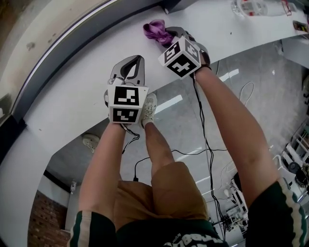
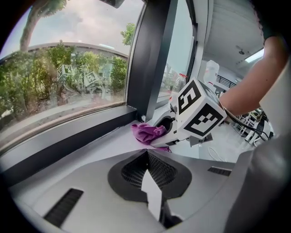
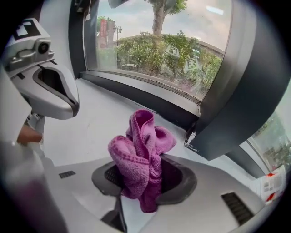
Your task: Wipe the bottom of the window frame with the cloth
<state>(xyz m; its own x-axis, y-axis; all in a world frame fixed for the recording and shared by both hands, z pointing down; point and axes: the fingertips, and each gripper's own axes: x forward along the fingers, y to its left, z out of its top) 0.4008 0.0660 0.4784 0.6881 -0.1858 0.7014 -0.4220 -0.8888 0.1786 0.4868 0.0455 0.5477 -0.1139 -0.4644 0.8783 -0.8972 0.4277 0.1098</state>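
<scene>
A crumpled purple cloth (image 3: 143,152) is clamped in my right gripper (image 3: 146,169) and stands up from its jaws. It rests on the white sill (image 1: 72,101), just short of the dark bottom rail of the window frame (image 3: 150,96). In the head view, the cloth (image 1: 157,31) pokes out ahead of the right gripper (image 1: 168,34), near the frame's vertical post (image 3: 236,100). My left gripper (image 1: 139,59) hovers over the sill to the left, shut and holding nothing. From the left gripper (image 2: 146,151), the cloth (image 2: 148,132) lies ahead beside the frame's bottom rail (image 2: 68,136).
A clear plastic bottle (image 1: 251,7) lies on the sill far right. Cables (image 1: 205,144) trail over the floor below the sill's edge. The person's shoe (image 1: 148,108) stands close under that edge. Glass and greenery fill the space beyond the frame.
</scene>
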